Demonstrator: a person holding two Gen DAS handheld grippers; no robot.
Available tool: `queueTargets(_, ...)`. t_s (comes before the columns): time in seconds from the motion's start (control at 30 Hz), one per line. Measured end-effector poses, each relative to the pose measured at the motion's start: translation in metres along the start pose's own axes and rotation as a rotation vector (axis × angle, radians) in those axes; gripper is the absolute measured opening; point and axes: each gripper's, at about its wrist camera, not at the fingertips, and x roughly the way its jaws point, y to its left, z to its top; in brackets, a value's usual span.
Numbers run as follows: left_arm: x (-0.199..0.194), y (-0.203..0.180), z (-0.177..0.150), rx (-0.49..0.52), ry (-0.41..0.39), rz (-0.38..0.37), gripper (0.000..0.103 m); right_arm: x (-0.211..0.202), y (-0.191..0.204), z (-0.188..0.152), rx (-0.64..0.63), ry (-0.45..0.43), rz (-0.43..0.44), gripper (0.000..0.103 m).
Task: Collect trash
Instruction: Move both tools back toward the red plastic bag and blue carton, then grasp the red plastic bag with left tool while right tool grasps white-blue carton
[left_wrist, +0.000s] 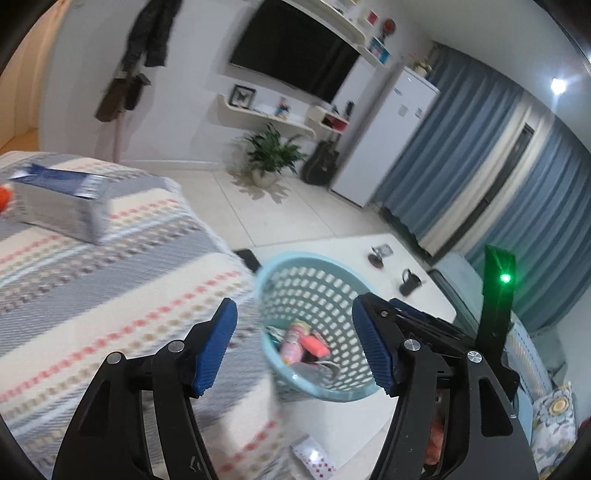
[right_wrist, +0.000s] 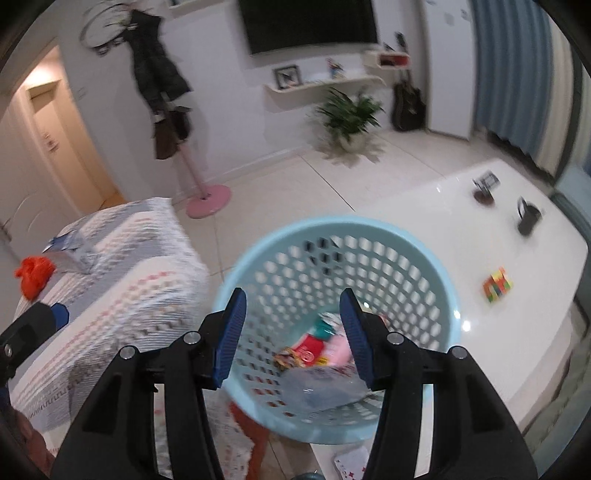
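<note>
A light-blue perforated basket (right_wrist: 332, 225) stands between the bed and the white table, directly under my right gripper (right_wrist: 292, 299). That gripper is open with nothing between its blue pads. Pink and red wrappers (right_wrist: 314, 347) and clear plastic lie in the basket's bottom. In the left wrist view the basket (left_wrist: 295, 262) sits just beyond my left gripper (left_wrist: 294, 310), which is also open and empty. An orange crumpled bag (right_wrist: 33, 273) and a blue-and-white box (right_wrist: 70, 247) lie on the bed; the box (left_wrist: 62, 203) is at upper left.
The striped bed (left_wrist: 110, 295) fills the left. A white table (right_wrist: 443, 206) on the right holds a black mug (right_wrist: 528, 218), a colourful cube (right_wrist: 498, 285) and a small dark item. Playing cards (right_wrist: 351, 461) lie below the basket. A pink coat stand (right_wrist: 208, 195) and potted plant (right_wrist: 351, 122) stand farther off.
</note>
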Motion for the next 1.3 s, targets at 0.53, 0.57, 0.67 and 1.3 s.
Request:
queueTargets(0.53,-0.139,0.161,0.049,-0.164,-0.241,0.370,0.082,0.004,0.186,0.018,-0.337,-0.057,0.251,0.070)
queueTargets(0.57,-0.142,0.176,0.055,-0.179,-0.227,0.395,0.083,0.007,0.196,0.022,-0.351,-0.057,0.260,0.075)
queueTargets(0.67,-0.143,0.215,0.067,-0.212,-0.207,0.471,0.083,0.024,0.220,0.032,-0.366,-0.021,0.296,0.080)
queueTargets(1.3,-0.108,0.306,0.079,-0.361,-0.128,0.461,0.078,0.103,0.331,0.039,-0.785,-0.013,0.241,0.092)
